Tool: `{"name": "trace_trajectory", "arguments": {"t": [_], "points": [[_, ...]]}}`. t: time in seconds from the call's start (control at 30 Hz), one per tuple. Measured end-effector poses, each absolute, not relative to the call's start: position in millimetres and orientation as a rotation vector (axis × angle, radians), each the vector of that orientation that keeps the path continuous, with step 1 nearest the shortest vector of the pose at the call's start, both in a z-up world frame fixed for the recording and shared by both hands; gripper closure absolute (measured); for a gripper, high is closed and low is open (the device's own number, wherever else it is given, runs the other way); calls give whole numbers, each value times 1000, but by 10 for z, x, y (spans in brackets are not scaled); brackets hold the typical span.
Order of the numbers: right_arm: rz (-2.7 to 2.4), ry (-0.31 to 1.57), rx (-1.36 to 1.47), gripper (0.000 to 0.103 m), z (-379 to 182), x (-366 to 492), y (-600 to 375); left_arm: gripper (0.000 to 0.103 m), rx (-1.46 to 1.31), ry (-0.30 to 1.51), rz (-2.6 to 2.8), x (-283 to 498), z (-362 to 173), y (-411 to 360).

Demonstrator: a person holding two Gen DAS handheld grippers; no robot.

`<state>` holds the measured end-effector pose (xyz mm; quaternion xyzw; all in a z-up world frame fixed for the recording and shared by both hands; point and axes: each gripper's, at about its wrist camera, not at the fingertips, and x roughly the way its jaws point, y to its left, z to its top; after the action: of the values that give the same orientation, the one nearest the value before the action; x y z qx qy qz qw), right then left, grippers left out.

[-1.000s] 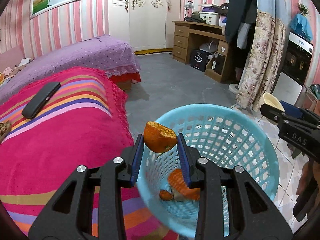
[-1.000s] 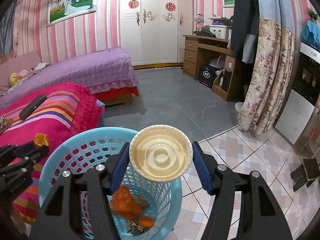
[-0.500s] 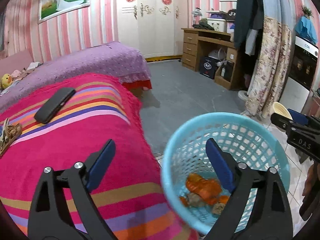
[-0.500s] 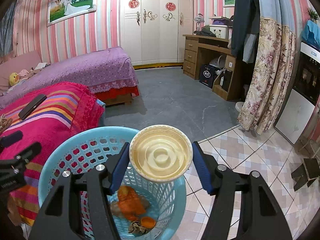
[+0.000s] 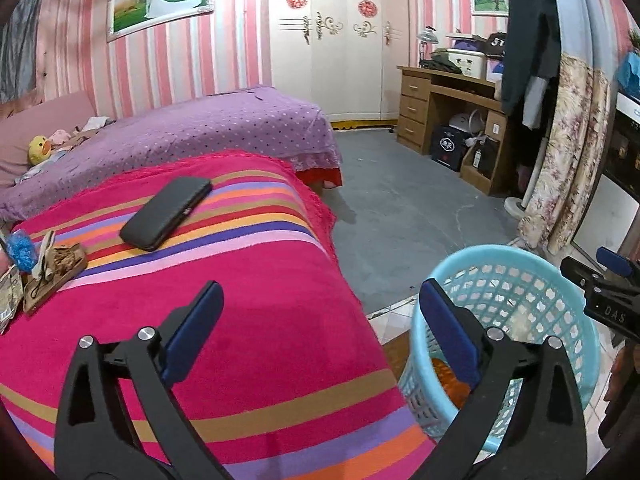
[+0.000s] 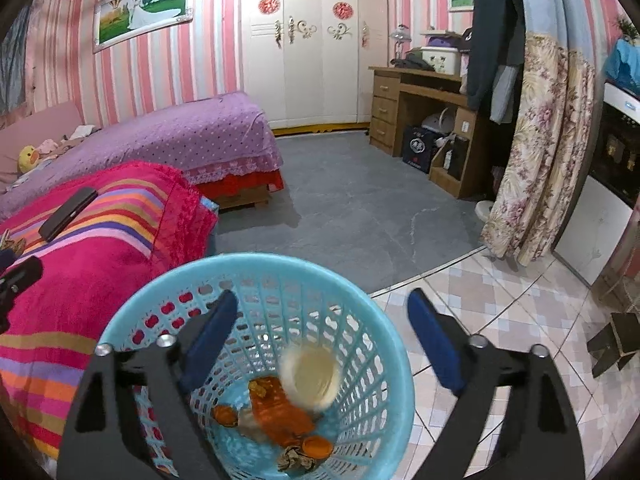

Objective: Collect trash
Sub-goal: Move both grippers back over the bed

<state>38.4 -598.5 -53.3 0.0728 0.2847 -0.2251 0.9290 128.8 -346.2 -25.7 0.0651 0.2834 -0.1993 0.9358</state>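
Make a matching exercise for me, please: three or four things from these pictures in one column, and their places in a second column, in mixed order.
Things:
1. round cream plastic lid
2. flat black phone case
3. yellow duck plush toy
4. light blue plastic mesh basket

Places:
A. purple bed
B. striped pink blanket
C. on the floor beside the blanket
D. inside the basket

Pairs: 1-D, 2-B, 3-A, 4-C

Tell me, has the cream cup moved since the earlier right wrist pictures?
Yes. The cream cup has left the open right gripper and dropped inside the blue basket.
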Motion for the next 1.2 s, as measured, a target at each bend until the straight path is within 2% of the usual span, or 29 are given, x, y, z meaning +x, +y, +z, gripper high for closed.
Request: {"name": "trace_trajectory", "arguments": {"t": [0.1,0.53,0.83,1.2], "points": [[-477,565,163,6,-487,412,-5918,8,126,578,-399,1318,-197,-3335],[-430,500,132,5,-200,764,-5182,6,106,539,-264,1470,66,-2334],[-312,483,117,5,-91,1162,-4376,6,91,549,-110,1749,192,-1172],[-160,534,66,5,-218,1623,-3426,6,-2,646,115,2220,-120,231]]}}
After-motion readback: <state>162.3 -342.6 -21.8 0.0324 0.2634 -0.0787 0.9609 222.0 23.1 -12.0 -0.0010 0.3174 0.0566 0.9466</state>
